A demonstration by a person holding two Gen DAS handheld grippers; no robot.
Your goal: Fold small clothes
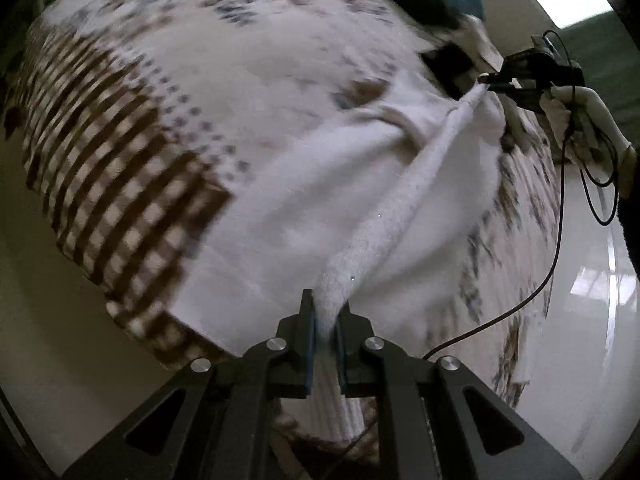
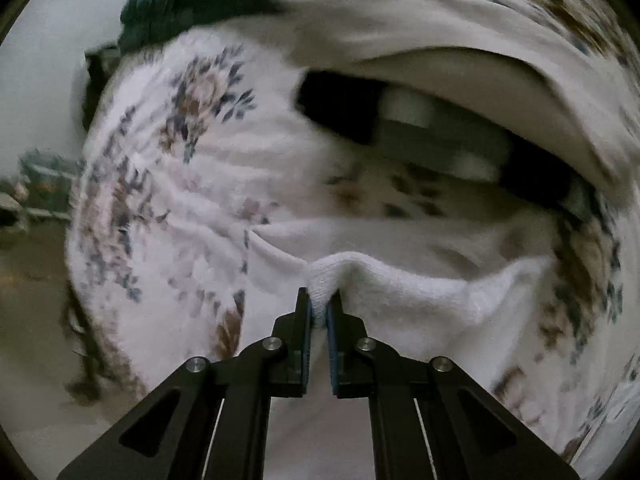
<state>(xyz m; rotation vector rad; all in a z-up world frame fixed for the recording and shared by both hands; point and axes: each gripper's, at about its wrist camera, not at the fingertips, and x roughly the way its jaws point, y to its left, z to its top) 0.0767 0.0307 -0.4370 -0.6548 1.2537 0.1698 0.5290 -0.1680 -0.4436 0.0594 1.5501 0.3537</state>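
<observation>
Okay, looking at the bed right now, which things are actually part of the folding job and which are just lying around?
Part of the job:
- white terry cloth, edge stretched between both grippers
- left gripper, shut on it
- right gripper, shut on it

Just lying about:
- floral and brown-checked bed cover
- dark teal fabric
- black and grey striped cloth

White terry cloth (image 1: 360, 216), soft and nubby, stretched as a bunched ridge from lower centre of the left wrist view up to upper right. Draped over a floral-printed surface. In the right wrist view, seen again (image 2: 400, 288) at lower centre, edge puckered and sagging rightward.
</observation>
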